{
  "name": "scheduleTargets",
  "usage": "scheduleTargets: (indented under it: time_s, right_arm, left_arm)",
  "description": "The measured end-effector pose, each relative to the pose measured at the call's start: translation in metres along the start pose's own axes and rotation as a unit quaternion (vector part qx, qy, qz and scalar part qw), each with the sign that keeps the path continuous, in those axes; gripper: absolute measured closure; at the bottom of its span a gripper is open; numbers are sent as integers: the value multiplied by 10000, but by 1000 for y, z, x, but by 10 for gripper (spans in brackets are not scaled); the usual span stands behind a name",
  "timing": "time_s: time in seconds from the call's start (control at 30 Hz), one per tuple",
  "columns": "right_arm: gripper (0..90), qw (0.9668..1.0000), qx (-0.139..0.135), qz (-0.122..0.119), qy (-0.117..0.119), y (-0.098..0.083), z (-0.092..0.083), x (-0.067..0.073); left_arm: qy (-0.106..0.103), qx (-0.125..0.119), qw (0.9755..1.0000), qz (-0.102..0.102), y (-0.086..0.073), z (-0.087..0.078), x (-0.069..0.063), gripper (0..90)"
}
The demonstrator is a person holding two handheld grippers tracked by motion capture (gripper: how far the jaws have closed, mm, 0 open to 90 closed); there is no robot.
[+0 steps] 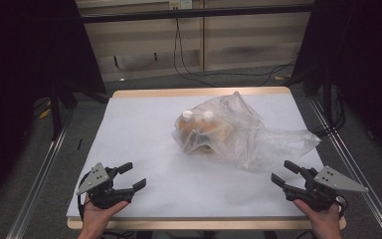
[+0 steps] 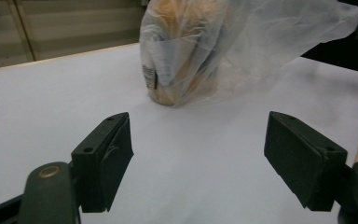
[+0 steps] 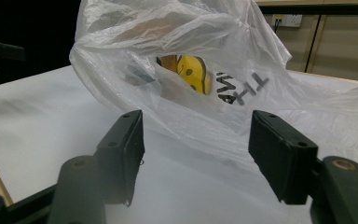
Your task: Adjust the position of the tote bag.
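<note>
Plastic bag (image 1: pixel 238 132) mid-table (image 1: pixel 139 129), grippers apart

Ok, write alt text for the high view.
A clear plastic bag holding bottles with white caps lies on a white table. At the near edge a person's hands hold two black grippers, the left gripper and the right gripper, both with jaws open and empty, pointing toward the bag without touching it.

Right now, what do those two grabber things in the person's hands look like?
Each gripper, the left gripper and the right gripper, is black with two blocky jaws and a grey three-cornered plate on top. A black cable trails from the left one. The hands are bare, with no sleeves showing.
</note>
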State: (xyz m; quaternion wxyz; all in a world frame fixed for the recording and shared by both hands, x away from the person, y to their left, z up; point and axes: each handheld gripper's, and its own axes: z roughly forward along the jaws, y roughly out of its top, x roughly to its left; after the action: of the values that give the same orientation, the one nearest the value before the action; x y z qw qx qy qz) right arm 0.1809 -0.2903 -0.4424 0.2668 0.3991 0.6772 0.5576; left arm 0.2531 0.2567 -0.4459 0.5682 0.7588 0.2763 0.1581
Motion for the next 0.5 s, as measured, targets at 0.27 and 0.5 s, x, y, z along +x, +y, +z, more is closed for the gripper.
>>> scheduleTargets:
  time_s: [0.27, 0.5]
  right_arm:
    - [469, 10000, 53, 74, 6, 2, -3, -1]
    - [454, 9999, 32, 122, -83, 1, -7, -6]
  left_arm:
    - [-401, -163, 9987, 257, 27, 20, -11, 290]
    - [-772, -287, 9959, 381, 59, 58, -23, 327]
